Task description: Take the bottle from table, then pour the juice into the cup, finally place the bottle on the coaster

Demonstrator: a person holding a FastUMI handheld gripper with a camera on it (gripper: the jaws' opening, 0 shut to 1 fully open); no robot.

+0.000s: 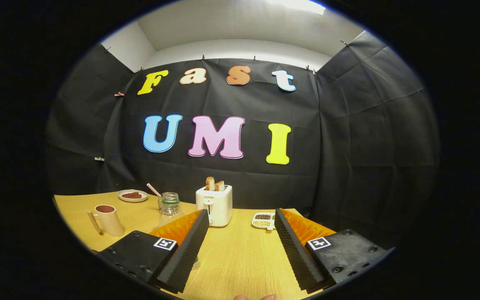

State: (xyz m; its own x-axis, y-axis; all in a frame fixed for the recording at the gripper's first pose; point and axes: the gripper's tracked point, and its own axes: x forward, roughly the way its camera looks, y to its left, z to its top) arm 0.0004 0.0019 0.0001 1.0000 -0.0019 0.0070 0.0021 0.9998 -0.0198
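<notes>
Gripper view: the gripper (241, 227) is held with its fingers spread wide over a wooden table (240, 258), nothing between them.

A clear bottle (170, 210) with a green neck ring and no cap is seen upright at about eleven o'clock from the fingers, partly hidden behind the left finger (190, 246). A cup (107, 220) with a handle is set at ten o'clock, left of the bottle. A white toaster (215, 204) holding bread stands at twelve o'clock, beyond the fingers.
</notes>
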